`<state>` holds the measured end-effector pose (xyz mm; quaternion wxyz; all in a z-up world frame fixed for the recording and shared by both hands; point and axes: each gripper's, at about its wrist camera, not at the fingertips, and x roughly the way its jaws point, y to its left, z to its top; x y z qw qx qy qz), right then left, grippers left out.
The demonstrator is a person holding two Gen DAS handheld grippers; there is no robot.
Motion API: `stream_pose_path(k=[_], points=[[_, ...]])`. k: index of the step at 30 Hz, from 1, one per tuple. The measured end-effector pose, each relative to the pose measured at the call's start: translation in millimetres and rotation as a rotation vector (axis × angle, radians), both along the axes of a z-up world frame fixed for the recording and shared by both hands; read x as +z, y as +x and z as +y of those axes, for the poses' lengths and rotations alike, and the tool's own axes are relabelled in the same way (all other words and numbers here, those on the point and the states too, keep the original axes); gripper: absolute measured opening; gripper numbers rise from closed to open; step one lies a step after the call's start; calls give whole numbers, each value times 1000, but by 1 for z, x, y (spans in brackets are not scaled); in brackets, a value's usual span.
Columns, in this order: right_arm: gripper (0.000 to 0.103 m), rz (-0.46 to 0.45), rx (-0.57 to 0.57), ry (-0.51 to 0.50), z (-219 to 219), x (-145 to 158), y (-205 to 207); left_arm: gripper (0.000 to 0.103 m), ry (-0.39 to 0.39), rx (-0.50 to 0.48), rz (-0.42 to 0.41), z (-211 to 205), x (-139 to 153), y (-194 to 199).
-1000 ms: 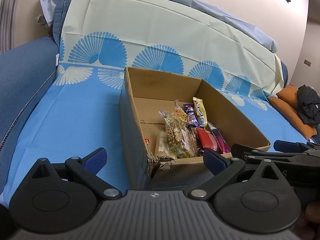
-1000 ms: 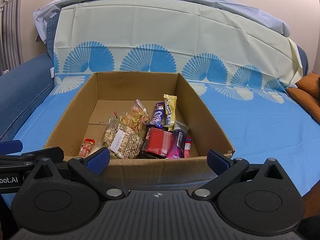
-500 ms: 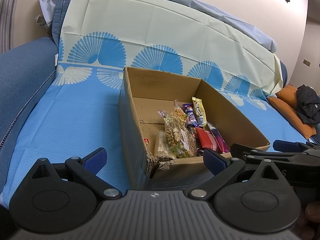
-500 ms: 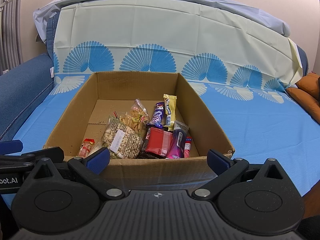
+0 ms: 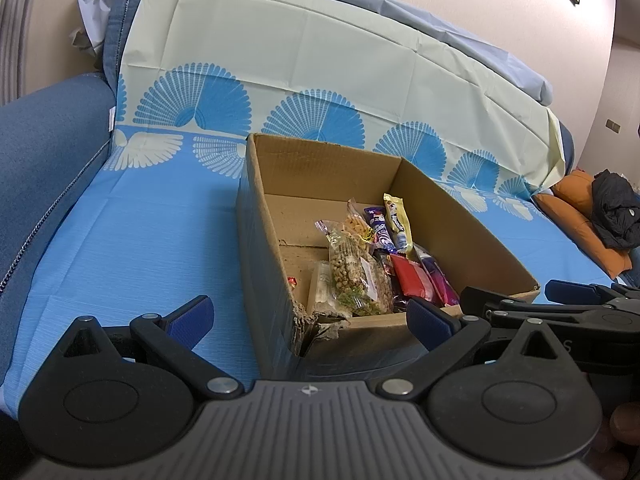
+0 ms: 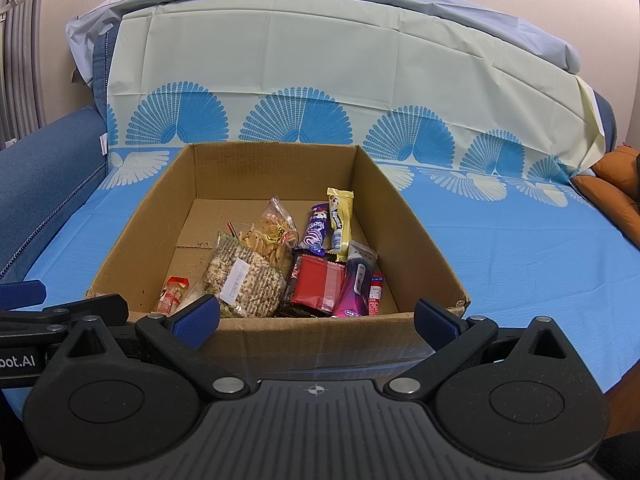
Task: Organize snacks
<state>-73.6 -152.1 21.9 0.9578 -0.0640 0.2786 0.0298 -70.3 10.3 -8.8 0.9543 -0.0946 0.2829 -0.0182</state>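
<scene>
An open cardboard box [image 6: 416, 240] [image 5: 264, 248] sits on a blue-covered sofa. Inside lie several snacks: a clear bag of puffed grain [image 6: 244, 280] [image 5: 356, 276], a bag of crackers [image 6: 272, 232], a purple bar [image 6: 316, 230], a yellow bar [image 6: 340, 220], a red packet [image 6: 318, 286] [image 5: 412, 280], a magenta pouch [image 6: 356, 284] and a small red-white sweet [image 6: 172, 296]. My right gripper [image 6: 316, 320] is open and empty just before the box's near wall. My left gripper [image 5: 308, 316] is open and empty at the box's near left corner. The right gripper's fingers [image 5: 576, 292] show at the right of the left wrist view.
The sofa seat cover [image 6: 520, 240] is blue with a fan pattern, and a pale sheet [image 6: 320, 60] hangs over the backrest. A blue armrest [image 5: 40, 140] stands at the left. An orange cushion [image 5: 580, 208] with dark clothing [image 5: 616, 212] lies far right.
</scene>
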Motion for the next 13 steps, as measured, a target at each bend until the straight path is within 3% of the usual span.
stream_pose_path(k=[13], points=[[102, -4, -1, 2, -1, 0, 0, 103, -6, -27, -13, 1, -1, -3]])
